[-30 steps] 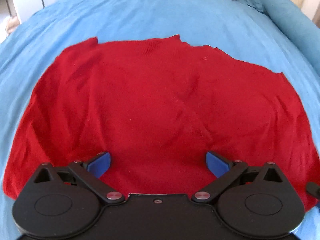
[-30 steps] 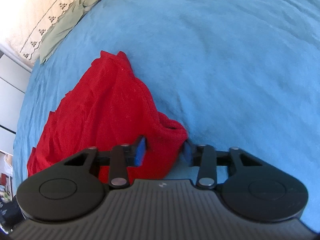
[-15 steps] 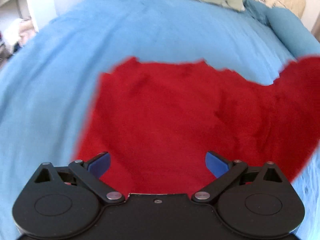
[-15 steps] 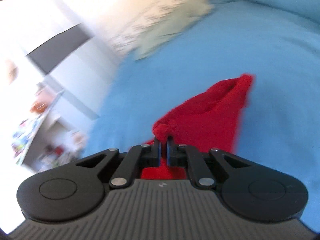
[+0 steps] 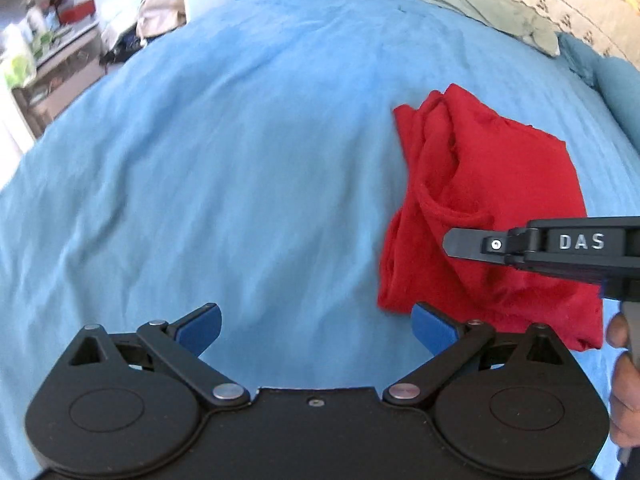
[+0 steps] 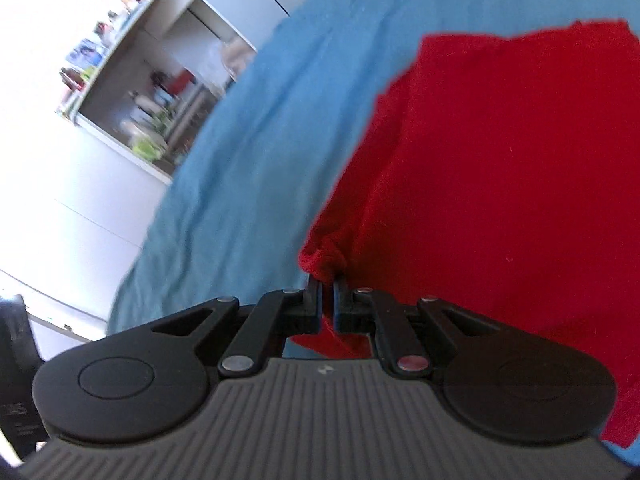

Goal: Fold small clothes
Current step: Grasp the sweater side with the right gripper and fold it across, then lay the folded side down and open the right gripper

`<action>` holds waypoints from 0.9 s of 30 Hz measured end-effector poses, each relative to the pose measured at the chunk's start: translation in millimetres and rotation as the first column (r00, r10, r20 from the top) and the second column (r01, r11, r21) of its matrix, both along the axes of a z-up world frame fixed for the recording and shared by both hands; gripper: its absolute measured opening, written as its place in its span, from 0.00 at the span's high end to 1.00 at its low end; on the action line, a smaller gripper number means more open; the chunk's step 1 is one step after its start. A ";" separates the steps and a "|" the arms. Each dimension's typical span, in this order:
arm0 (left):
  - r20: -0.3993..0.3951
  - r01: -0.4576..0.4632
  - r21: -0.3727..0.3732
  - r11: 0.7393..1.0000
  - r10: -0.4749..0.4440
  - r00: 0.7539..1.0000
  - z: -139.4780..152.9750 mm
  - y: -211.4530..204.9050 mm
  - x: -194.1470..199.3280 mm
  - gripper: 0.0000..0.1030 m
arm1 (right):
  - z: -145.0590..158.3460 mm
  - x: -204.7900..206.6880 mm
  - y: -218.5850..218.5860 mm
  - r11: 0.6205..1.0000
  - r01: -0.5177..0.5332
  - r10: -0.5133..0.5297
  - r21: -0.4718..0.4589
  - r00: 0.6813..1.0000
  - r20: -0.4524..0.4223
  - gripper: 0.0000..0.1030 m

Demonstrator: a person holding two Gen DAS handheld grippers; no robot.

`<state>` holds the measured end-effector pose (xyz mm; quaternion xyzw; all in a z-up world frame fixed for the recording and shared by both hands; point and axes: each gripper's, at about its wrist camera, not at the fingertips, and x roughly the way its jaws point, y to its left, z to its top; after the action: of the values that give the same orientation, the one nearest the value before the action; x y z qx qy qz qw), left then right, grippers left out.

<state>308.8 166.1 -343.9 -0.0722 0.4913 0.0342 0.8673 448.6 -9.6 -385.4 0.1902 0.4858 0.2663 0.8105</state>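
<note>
left wrist view: a red garment (image 5: 492,200) lies on a blue bed cover (image 5: 240,160), doubled over on itself into a rumpled, roughly oblong heap with loose folds and a curved hem showing along its left side. the left gripper (image 5: 316,330) hangs above bare blue cover just left of the garment, its two blue-padded fingers (image 5: 200,326) spread wide with nothing between them; the right-hand pad sits just beside the garment's lower left corner. over the lower part of the garment, the right gripper (image 5: 454,242) reaches in from the right edge, seen side-on as a black bar with the raised letters "das" on its body. the person's right hand (image 5: 624,380) shows in part below that bar. beyond the garment, at the far side of the bed, lie a pale green cloth (image 5: 480,8) and a cream patterned pillow (image 5: 560,4).

right wrist view: the red garment (image 6: 500,184) fills the right half of the view, knit-textured and smooth on top. the right gripper (image 6: 327,286) has its black fingers drawn almost together, pinching a bunched fold at the garment's near left edge. left of the garment the blue bed cover (image 6: 248,152) runs toward blurred white shelves (image 6: 132,92) holding small items too blurred to name.
</note>
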 end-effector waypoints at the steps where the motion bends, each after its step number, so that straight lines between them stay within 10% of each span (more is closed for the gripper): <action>1: 0.002 -0.002 -0.009 1.000 0.002 1.000 -1.5 -0.6 -1.8 0.01 | -0.9 1.0 0.5 1.000 -0.009 0.009 -0.008 1.000 -0.002 0.80; 3: 0.005 0.001 -0.022 1.000 -0.001 1.000 0.2 -2.6 -5.0 0.01 | 0.8 2.7 0.2 1.000 -0.030 0.030 -0.010 1.000 -0.006 0.75; 7: 0.061 0.041 -0.086 0.995 -0.036 0.998 16.8 -11.3 -9.9 0.01 | 27.9 1.5 -22.1 1.000 -0.004 0.004 0.028 1.000 0.026 0.10; 8: 0.080 0.060 -0.105 0.993 -0.052 0.995 23.3 -15.9 -7.2 0.01 | 39.3 0.6 -32.0 0.999 0.018 -0.019 0.028 0.998 0.062 0.07; 18: 0.049 0.001 -0.220 0.976 0.010 0.999 12.6 -39.9 46.0 0.34 | 67.8 76.0 -53.7 0.981 0.083 -0.059 -0.178 0.989 0.138 0.12; 25: -0.003 -0.044 -0.204 0.978 0.045 0.999 -7.0 -45.5 56.3 0.89 | 30.2 120.0 -0.7 0.954 0.058 -0.023 -0.294 0.992 0.120 0.35; 27: -0.003 -0.043 -0.218 0.975 0.043 0.999 -9.1 -44.9 55.8 0.91 | 19.7 122.1 12.5 0.933 0.060 -0.015 -0.355 0.992 0.126 0.47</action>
<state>364.6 121.2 -353.0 -0.1773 0.4896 -0.0010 0.8537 570.8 2.9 -365.7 0.0322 0.4722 0.1690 0.8645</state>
